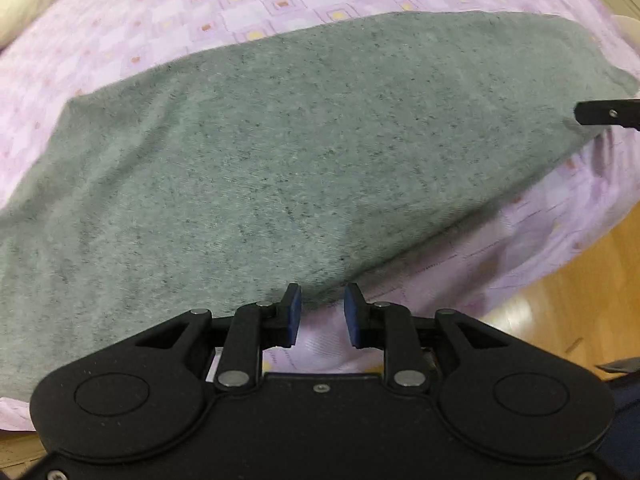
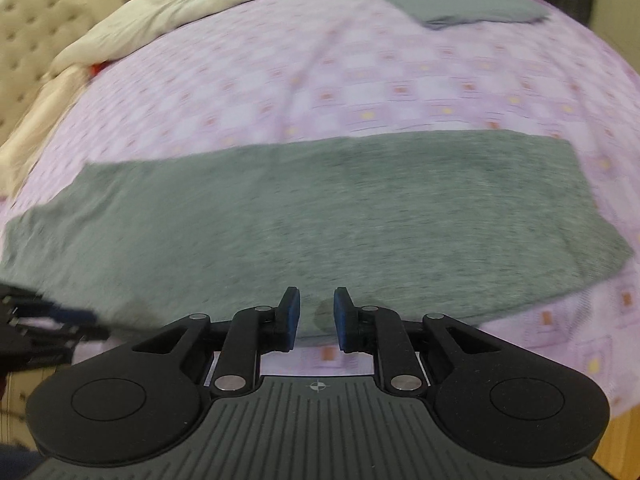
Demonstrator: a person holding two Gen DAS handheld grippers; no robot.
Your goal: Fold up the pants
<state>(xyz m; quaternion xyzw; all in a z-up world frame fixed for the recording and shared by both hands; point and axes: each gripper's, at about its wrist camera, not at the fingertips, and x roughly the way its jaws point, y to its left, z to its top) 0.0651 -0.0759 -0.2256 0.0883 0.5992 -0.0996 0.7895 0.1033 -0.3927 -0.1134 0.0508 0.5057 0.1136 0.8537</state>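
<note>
Lilac cotton with a print of small squares covers the bed, the widest thing in view and the surface chosen for the work because it gives a broad, soft, flat place to spread cloth. Along the far side of that bed lies a bunched cream quilted duvet, apparently pushed back to leave room. On the near part of the bed, running crosswise close to its front edge, lie the grey marled knit pants, laid out as one long flat band, which suggests the legs are already stacked and an end-to-end fold is due. Farther back on the bed, near its far right corner, sits a smaller folded grey garment, probably set aside as finished. Beyond the bed's front edge, warm wooden flooring shows.

At the pants' near edge, the left gripper waits with its blue pads parted and nothing between them. Its fingertips sit just over the hem line, placed, I judge, to pinch that edge. The right gripper is likewise agape and empty at the same near edge, well apart from its partner, so the two can lift the cloth evenly.
</note>
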